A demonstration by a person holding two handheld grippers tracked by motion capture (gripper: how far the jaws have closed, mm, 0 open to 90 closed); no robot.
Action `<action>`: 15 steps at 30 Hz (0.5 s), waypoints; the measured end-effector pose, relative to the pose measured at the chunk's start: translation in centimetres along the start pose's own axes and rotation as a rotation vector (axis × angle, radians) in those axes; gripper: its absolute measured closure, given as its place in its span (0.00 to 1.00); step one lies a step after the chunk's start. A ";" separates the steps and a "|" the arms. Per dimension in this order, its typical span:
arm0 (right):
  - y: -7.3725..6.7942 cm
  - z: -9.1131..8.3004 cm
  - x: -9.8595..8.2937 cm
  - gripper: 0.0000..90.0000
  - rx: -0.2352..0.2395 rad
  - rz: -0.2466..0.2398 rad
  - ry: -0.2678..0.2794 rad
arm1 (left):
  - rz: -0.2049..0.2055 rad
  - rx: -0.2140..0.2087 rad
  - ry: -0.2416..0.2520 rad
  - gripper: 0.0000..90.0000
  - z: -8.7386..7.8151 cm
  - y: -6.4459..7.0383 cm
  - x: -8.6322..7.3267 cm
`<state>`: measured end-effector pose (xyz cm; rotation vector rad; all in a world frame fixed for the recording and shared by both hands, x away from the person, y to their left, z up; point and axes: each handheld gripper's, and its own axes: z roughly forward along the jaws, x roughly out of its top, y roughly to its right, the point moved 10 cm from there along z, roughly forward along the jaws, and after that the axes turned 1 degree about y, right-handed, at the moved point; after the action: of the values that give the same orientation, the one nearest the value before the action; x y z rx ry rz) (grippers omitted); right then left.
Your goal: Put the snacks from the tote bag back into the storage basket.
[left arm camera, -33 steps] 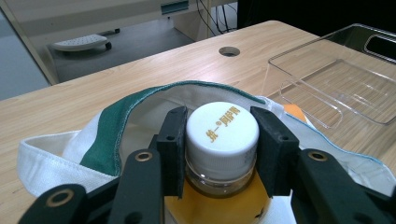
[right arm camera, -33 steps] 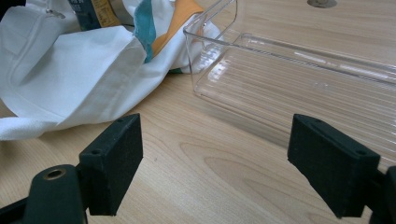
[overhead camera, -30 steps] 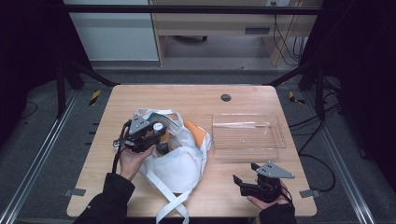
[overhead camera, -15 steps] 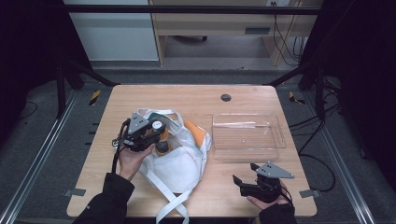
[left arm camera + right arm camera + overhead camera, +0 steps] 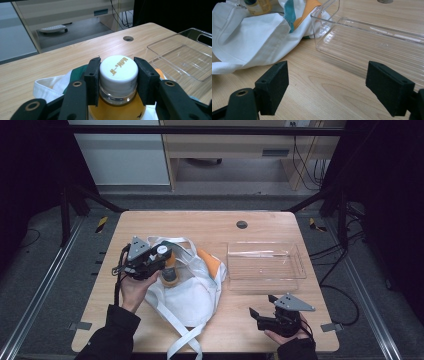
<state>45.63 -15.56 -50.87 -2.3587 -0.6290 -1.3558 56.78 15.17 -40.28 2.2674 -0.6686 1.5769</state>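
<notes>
Between tool (image 5: 117, 80) pads, bottle cap (image 5: 119, 68).

Lab: framed test table (image 5: 210, 227), cables (image 5: 305, 165), cabinets (image 5: 120, 155).

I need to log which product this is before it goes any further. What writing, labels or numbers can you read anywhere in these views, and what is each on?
White cap of the bottle gripped in the left claw: gold print, Chinese characters, possibly "统一" then "阿萨姆"; I can't confirm it.
Bottle label in the right gripper view: yellow with marks, too blurred to read.
White bag, clear tray, table: no readable text.
</notes>
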 end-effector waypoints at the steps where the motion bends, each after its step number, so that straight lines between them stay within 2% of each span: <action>1: 0.0 0.0 0.0 0.21 0.000 -0.001 0.001 | -0.003 -0.001 0.001 0.65 -0.2 0.1 0.2; 15: 0.0 0.0 0.0 0.21 0.000 -0.001 0.000 | 0.003 -0.022 0.011 0.65 -1.6 1.3 1.6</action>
<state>45.61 -15.56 -50.86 -2.3588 -0.6308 -1.3558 55.25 14.58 -38.26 2.2409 -0.6837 1.5749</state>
